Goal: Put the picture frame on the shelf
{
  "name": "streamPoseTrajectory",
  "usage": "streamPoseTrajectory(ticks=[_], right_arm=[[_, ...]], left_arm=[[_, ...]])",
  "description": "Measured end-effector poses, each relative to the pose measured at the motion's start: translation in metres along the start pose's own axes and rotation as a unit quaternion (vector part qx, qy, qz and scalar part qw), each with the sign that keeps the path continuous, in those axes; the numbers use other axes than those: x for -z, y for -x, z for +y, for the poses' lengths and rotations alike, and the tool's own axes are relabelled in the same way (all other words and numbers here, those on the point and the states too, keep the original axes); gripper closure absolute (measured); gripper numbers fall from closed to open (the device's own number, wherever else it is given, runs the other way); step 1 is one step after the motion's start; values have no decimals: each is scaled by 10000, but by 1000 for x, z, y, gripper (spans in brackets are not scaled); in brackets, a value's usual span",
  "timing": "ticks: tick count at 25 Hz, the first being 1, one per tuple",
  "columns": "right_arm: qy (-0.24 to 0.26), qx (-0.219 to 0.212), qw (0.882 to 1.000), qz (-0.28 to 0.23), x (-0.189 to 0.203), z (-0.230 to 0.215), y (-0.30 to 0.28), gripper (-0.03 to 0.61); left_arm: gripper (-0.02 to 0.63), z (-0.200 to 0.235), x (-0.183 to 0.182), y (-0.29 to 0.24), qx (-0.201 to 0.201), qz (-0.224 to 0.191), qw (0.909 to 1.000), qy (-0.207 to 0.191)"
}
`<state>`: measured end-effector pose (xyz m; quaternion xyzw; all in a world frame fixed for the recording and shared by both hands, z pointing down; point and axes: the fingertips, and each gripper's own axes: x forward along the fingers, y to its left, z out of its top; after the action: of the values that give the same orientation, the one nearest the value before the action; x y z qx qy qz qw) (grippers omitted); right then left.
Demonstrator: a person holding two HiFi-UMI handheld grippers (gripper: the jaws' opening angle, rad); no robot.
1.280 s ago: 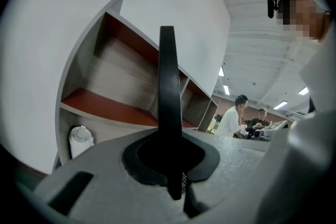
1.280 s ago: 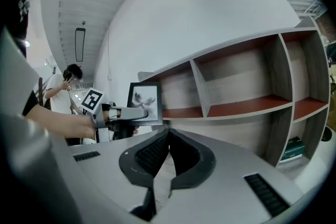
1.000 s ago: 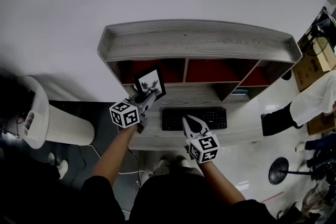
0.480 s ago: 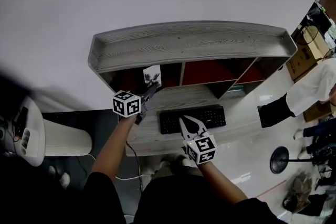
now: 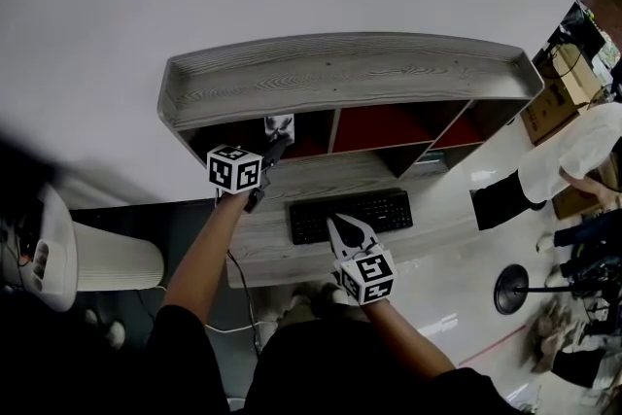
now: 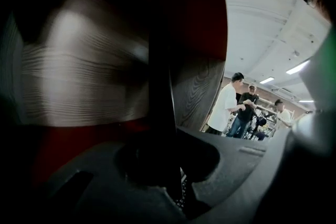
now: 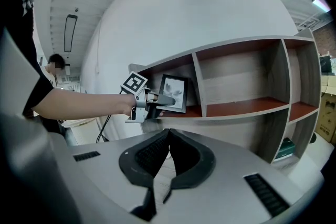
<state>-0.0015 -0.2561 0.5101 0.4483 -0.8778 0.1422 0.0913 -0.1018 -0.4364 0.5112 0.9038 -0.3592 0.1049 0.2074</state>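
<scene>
Gripping the picture frame (image 7: 174, 93) by its lower edge, the left claw (image 7: 160, 103) holds it upright in the leftmost compartment of the shelf (image 5: 340, 78) (close beside the right divider). The right claw (image 7: 167, 139), closed and empty, hovers over the keyboard (image 5: 350, 214).

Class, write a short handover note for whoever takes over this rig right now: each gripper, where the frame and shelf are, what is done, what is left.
Left gripper: shut on the frame, gripping its lower edge.
Right gripper: shut, empty, over the desk by the keyboard.
Frame: upright inside the left compartment of the shelf; whether it rests on the board is unclear.
Done: the frame is in the shelf.
Left: probably set it down firmly, open the left jaws, draw the gripper back.
</scene>
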Motion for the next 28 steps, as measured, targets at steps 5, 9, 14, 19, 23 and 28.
streamPoseTrajectory(ticks=[5, 9, 14, 19, 23, 28], right_arm=[[-40, 101, 9999, -43, -2, -5, 5, 567], [-92, 125, 9999, -42, 1, -6, 7, 566], [-113, 195, 9997, -76, -2, -13, 6, 566], [-72, 244, 9997, -65, 0, -14, 5, 566], [-10, 335, 9994, -52, -1, -22, 4, 566], [11, 364, 9993, -63, -2, -24, 2, 566]], left_arm=[[569, 6, -4, -9, -205, 225, 9994, -159], [560, 8, -7, -14, -233, 243, 9991, -241], [555, 15, -8, -17, -418, 280, 9982, -314], [541, 22, -11, -20, -576, 248, 9969, -468], [532, 24, -14, -25, -619, 239, 9963, -549], [523, 24, -17, -34, -516, 316, 9963, -618]])
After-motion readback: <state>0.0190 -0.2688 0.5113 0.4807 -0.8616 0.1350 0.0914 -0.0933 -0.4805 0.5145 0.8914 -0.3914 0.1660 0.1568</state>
